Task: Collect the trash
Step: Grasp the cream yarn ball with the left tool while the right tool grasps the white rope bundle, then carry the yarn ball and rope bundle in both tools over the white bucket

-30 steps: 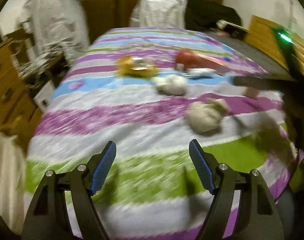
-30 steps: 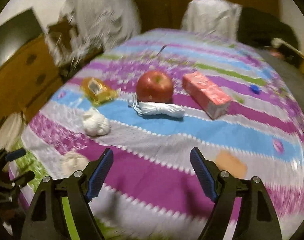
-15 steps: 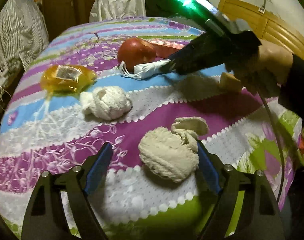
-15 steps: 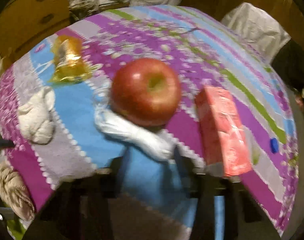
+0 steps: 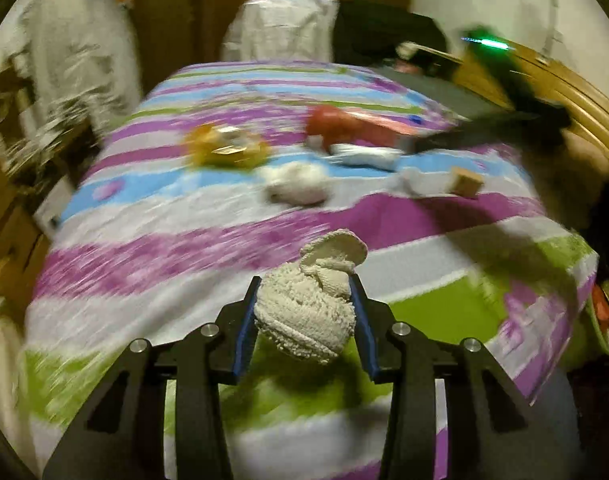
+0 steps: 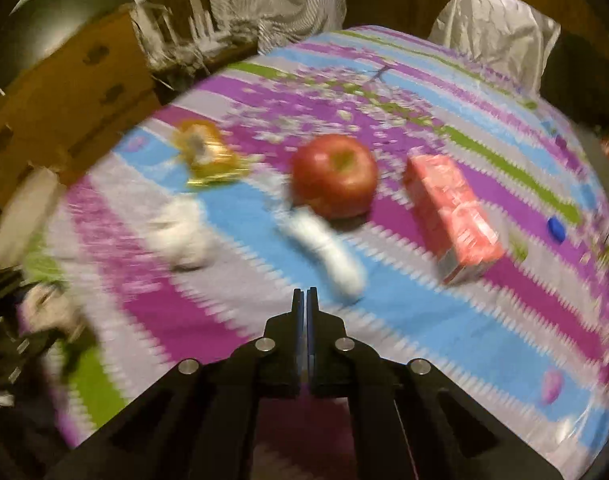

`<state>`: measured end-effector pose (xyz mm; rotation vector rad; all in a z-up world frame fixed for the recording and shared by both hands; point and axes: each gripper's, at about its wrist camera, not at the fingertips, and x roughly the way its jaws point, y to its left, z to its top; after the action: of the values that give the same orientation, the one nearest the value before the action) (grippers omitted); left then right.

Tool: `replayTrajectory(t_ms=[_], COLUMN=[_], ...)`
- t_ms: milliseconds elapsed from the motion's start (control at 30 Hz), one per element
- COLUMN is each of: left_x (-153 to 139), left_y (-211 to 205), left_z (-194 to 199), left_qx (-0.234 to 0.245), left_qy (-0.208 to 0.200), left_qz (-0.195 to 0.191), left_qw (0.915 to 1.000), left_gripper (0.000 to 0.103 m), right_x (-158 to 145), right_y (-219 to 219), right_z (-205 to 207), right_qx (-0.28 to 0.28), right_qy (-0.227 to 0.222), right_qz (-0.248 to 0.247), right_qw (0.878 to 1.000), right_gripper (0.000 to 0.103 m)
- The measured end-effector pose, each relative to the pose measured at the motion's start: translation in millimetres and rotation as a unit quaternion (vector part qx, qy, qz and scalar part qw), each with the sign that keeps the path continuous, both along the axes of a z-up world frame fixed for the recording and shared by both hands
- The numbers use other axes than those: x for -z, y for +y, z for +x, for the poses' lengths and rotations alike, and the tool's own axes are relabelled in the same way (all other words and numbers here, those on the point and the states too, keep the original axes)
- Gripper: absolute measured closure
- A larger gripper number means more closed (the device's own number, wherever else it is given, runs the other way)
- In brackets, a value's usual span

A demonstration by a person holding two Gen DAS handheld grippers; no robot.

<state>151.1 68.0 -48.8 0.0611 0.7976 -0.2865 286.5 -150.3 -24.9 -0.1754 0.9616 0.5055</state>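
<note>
The left gripper [image 5: 304,324] is closing on a beige wad [image 5: 304,316] between its pads, lifted off the bed [image 5: 144,240]. The right gripper [image 6: 306,312] is clamped empty; a white wad [image 6: 328,252] lies just ahead. Next: bin the wad, regrasp.

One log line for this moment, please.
left hand-held gripper: closing on crumpled beige cloth wad | right hand-held gripper: shut, empty | rolled white tissue: on striped tablecloth
</note>
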Motion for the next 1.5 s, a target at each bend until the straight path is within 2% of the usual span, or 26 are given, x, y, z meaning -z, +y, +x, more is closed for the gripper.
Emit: replayTrajectory(t_ms=[67,133,167,200,267,333,433,467,500,533,567,600,733,800,833,933,1000,1067,1100,1133,1200,1267,1333,1500], left_x=[-0.9,-0.3,0.1,0.5,2.0,4.8,12.3,15.7,17.5,19.5,20.6,21.1,23.7,25.4,26.8,29.1,27.6,24.2,23.3,21.5,17.8,12.4,9.7,8.1], left_y=[21.7,32.8,36.6,38.5,44.3,44.7,44.7,46.1,47.9,48.9,50.0,51.2,56.3,56.3,56.1,55.2,56.3,60.2,61.6,64.2,68.8,73.7,75.6,70.5], left_z=[-4.6,-6.0,-4.4,-0.3,6.8,11.5,17.0,18.5,19.1,19.9,20.1,20.3,19.8,18.4,17.5,14.1,12.8,10.4,9.9,8.4,4.4,-5.0,-14.4,-30.9], left_qx=[-0.031,-0.049,-0.056,-0.062,-0.069,-0.080,-0.082,-0.082,-0.082,-0.083,-0.083,-0.083,-0.087,-0.087,-0.086,-0.081,-0.081,-0.087,-0.091,-0.097,-0.103,-0.105,-0.101,-0.068], left_qy=[-0.002,-0.011,-0.010,-0.007,-0.002,-0.002,0.005,0.011,0.014,0.015,0.014,0.013,0.014,0.009,0.007,0.001,-0.002,-0.007,-0.008,-0.010,-0.014,-0.025,-0.037,-0.056], left_qz=[0.007,0.026,0.030,0.031,0.033,0.053,0.061,0.058,0.055,0.051,0.046,0.041,0.014,0.010,0.008,0.001,-0.003,-0.014,-0.015,-0.016,-0.019,-0.017,-0.003,0.052], left_qw=[0.9995,0.9984,0.9979,0.9976,0.9970,0.9954,0.9948,0.9949,0.9950,0.9951,0.9954,0.9956,0.9960,0.9961,0.9962,0.9967,0.9967,0.9961,0.9957,0.9951,0.9944,0.9940,0.9942,0.9947], left_gripper=[0.063,0.063,0.063,0.063,0.062,0.061,0.059,0.059,0.057,0.056,0.056,0.055,0.053,0.047,0.041,0.035,0.033,0.030,0.028,0.028,0.028,0.028,0.026,0.026], right_x=[-8.3,-16.0,-16.3,-14.8,-3.1,12.5,27.4,32.9,38.6,46.0,48.0,47.4,15.1,-1.6,-3.4,10.2,25.3,44.3,49.5,53.2,54.1,42.8,27.7,17.3], right_y=[2.5,3.8,2.9,1.4,-0.7,1.5,10.6,13.7,17.6,20.9,22.5,22.5,5.1,-3.1,-6.3,-6.6,-1.2,8.3,11.1,14.4,15.5,14.5,15.0,18.4], right_z=[-29.1,-49.5,-48.4,-41.1,-9.4,28.8,61.7,65.6,68.1,68.4,63.3,59.5,1.2,-52.7,-76.8,-133.0,-150.1,-157.9,-158.8,-159.9,-161.9,-172.3,-186.4,-189.2], right_qx=[-0.003,0.003,0.010,0.019,0.021,0.035,0.022,0.015,0.008,0.007,0.012,0.015,0.064,0.105,0.120,0.152,0.169,0.176,0.175,0.172,0.162,0.152,0.129,0.077], right_qy=[-0.006,-0.034,-0.039,-0.039,-0.026,-0.014,-0.007,-0.002,0.004,0.011,-0.003,-0.009,-0.017,-0.018,-0.008,0.028,0.044,0.055,0.054,0.051,0.039,-0.002,-0.051,-0.080], right_qz=[0.010,0.012,0.007,0.001,-0.009,-0.037,-0.045,-0.049,-0.057,-0.072,-0.091,-0.091,-0.017,0.031,0.063,0.139,0.155,0.163,0.166,0.171,0.184,0.171,0.140,0.094], right_qw=[1.000,0.999,0.999,0.999,0.999,0.999,0.999,0.999,0.998,0.997,0.996,0.996,0.998,0.994,0.991,0.978,0.972,0.969,0.969,0.969,0.969,0.973,0.980,0.989], right_gripper=[0.100,0.095,0.074,0.049,0.038,0.038,0.039,0.049,0.065,0.069,0.078,0.082,0.083,0.082,0.082,0.082,0.082,0.080,0.072,0.068,0.047,0.031,0.030,0.030])
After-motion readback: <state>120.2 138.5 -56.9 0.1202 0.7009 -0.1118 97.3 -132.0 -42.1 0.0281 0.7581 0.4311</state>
